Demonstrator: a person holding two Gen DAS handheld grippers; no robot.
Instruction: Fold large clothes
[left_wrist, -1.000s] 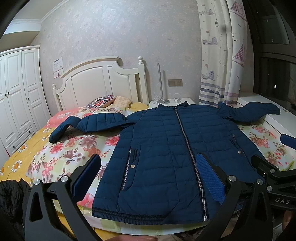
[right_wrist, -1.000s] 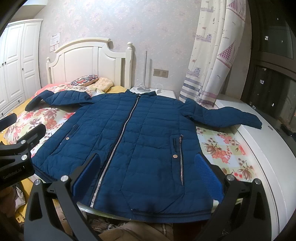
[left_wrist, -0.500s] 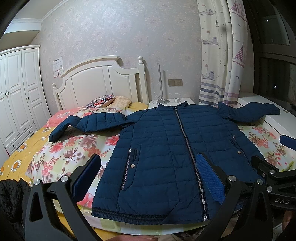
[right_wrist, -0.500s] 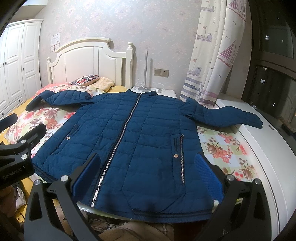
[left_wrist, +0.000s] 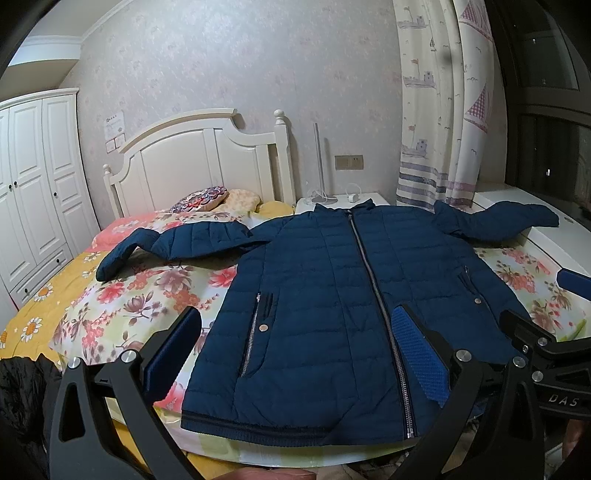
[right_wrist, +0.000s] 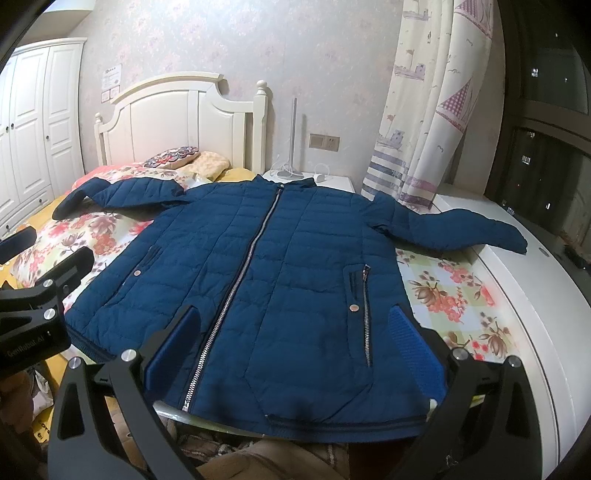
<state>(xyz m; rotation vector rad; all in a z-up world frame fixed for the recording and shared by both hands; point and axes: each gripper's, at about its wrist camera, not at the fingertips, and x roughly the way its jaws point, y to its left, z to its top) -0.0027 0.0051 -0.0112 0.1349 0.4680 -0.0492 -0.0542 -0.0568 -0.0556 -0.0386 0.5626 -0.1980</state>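
Note:
A dark blue quilted jacket (left_wrist: 332, 295) (right_wrist: 266, 266) lies flat and zipped on the bed, front up, hem toward me, both sleeves spread out to the sides. My left gripper (left_wrist: 295, 350) hovers open above the hem's left half, its blue pads holding nothing. My right gripper (right_wrist: 291, 347) hangs open over the hem's right half, also with nothing between its pads. The right gripper (left_wrist: 546, 339) shows at the right edge of the left wrist view. The left gripper (right_wrist: 33, 280) shows at the left edge of the right wrist view.
The bed has a floral sheet (left_wrist: 122, 295) and a white headboard (left_wrist: 199, 158) with pillows (left_wrist: 221, 195). A white nightstand (right_wrist: 332, 181) stands past the collar. A curtain (right_wrist: 432, 110), a white window ledge (right_wrist: 517, 280) and a white wardrobe (left_wrist: 33, 184) surround the bed. Dark cloth (left_wrist: 22, 387) lies at lower left.
Both grippers have barely shifted; the right wrist view has crept slightly closer to the jacket. The jacket has not moved.

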